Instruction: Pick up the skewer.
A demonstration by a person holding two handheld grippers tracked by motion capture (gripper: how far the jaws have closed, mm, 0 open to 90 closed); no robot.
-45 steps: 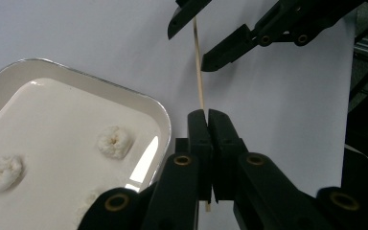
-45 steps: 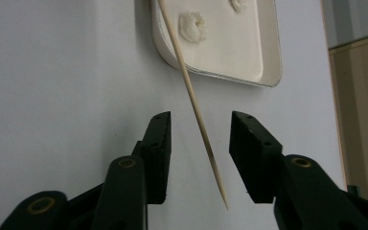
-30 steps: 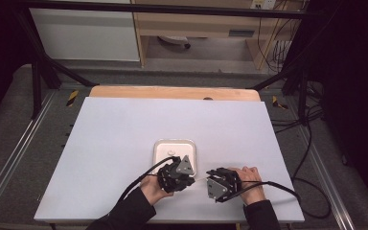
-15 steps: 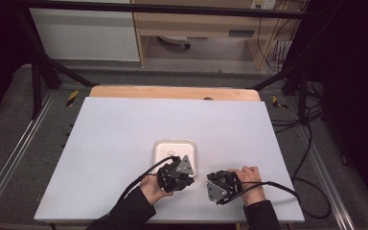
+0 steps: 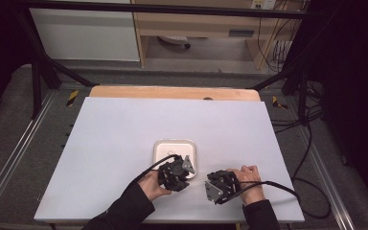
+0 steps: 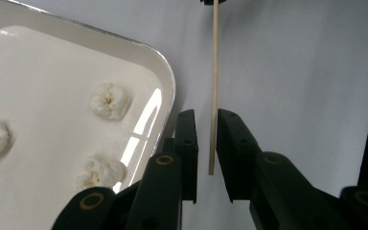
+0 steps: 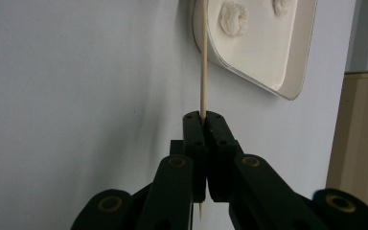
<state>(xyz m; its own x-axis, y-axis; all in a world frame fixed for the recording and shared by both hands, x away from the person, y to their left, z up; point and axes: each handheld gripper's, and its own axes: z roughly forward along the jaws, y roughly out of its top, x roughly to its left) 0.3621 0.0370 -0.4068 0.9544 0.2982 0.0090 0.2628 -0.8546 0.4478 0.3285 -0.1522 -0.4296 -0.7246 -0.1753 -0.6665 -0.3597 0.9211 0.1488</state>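
Wooden skewer is clamped by the right gripper; the left gripper, slightly parted, brackets its free end, seemingly untouched. Closing follows; tray at ten o'clock.

Lighting's pretty even on the white table, dark all around it. The tray rim left of the left gripper's fingers catches glare. Both gripper views go soft up close, and the high view's a bit grainy.

High view looks down; both close tongs views (table-level) share the tray.
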